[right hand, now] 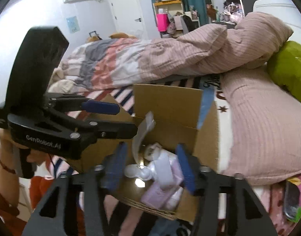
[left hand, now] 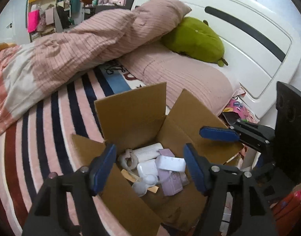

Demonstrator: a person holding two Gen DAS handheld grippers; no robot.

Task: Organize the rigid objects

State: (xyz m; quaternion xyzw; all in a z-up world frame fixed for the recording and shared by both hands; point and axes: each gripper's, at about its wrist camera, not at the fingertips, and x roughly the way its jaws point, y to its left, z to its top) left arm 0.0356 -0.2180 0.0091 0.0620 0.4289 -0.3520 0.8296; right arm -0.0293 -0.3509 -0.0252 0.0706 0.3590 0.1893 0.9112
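1. Your left gripper hovers over the open cardboard box on the striped bedspread, jaws apart, gripping nothing.
2. Your right gripper is over the same box, jaws apart and empty.
3. White cases and lilac packets lie jumbled inside the box.
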